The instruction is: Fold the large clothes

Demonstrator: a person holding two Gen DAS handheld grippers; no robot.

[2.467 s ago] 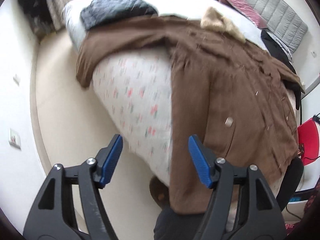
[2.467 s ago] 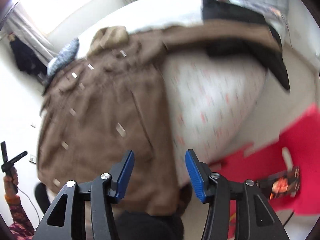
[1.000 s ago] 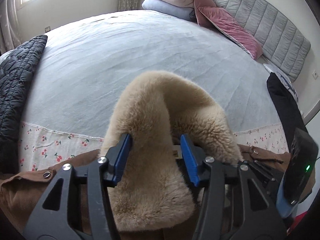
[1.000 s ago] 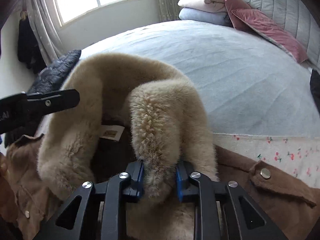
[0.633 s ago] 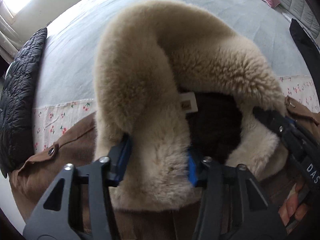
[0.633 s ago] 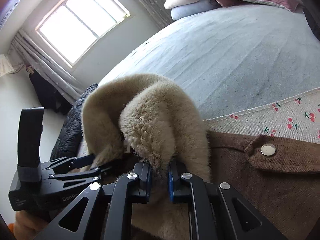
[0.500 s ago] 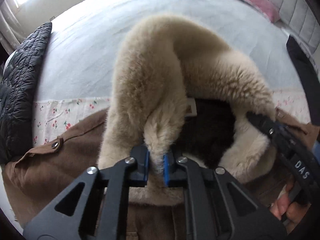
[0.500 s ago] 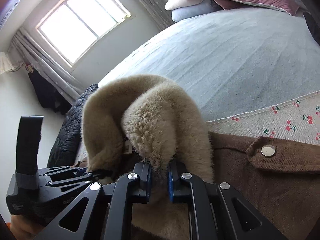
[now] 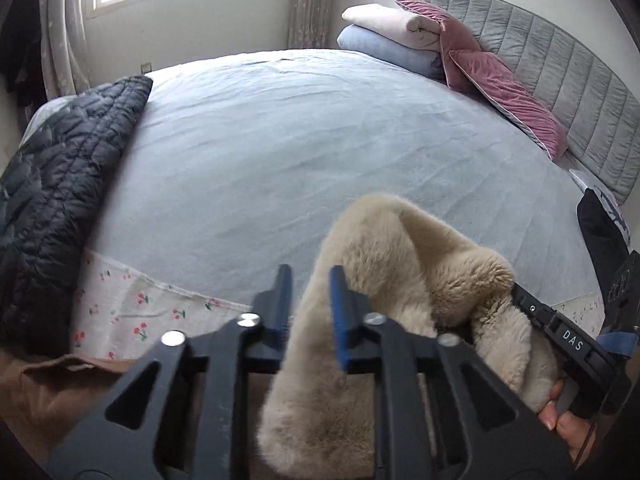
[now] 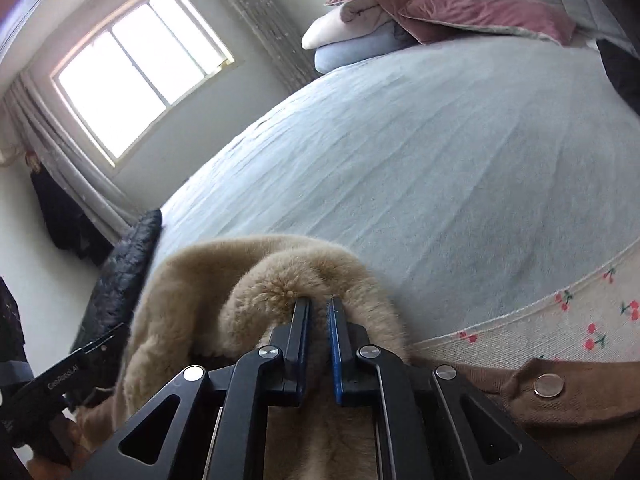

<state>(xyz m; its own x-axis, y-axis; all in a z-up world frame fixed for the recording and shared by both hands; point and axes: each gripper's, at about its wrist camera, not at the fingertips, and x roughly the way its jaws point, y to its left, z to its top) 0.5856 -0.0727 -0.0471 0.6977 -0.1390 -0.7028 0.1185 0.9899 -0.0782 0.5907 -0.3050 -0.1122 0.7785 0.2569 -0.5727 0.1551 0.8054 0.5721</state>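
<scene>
Two grippers are shown clamped on the beige fur collar (image 9: pixel 404 280) of a brown coat (image 10: pixel 580 396). The left gripper (image 9: pixel 310 296) is narrowed onto one fold of fur, the right gripper (image 10: pixel 318 320) almost closed on another. The coat is draped over the near edge of the bed (image 9: pixel 304 140), collar uppermost. A grey sheet is spread over the bed above a cherry-print mattress cover (image 9: pixel 128 300); a dark quilted jacket (image 9: pixel 52 184) lies along the left edge, pillows (image 9: pixel 460 56) against the padded headboard (image 9: pixel 560 84), a window (image 10: pixel 136 68) beyond. Fingertips (image 9: pixel 560 420) of the hand behind the right gripper are seen.
</scene>
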